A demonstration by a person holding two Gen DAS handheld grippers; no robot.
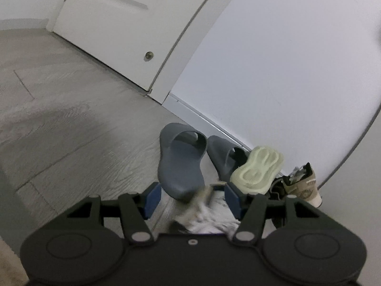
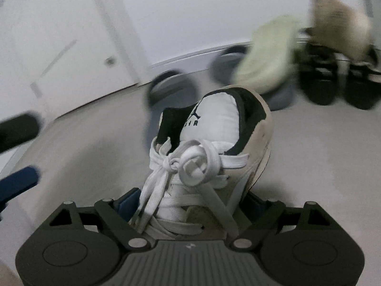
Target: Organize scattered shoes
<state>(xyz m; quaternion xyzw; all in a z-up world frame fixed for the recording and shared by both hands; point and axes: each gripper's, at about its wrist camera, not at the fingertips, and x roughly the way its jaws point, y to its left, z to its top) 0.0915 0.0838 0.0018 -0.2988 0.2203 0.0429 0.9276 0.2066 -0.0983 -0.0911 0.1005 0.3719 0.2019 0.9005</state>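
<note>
On the left, the left gripper [image 1: 190,195] holds its jaws about half open around a blurred white and tan shoe [image 1: 207,214]; whether the pads actually press it cannot be told from this view. Ahead of it on the floor [image 1: 59,131] sit two grey slides [image 1: 181,164], then a pale green sole [image 1: 257,169] tipped up against the wall [image 1: 285,71], then a tan sneaker [image 1: 304,186]. Further right, the right gripper [image 2: 190,205] stands wide around a white laced sneaker [image 2: 214,138], toe end between its jaws, seemingly gripping it; the heel points toward the row by the wall. The step in hand looks like carrying this pair to the line. The next move calls for setting the sneaker down beside the slides, parallel, without knocking the leaning sole.
</note>
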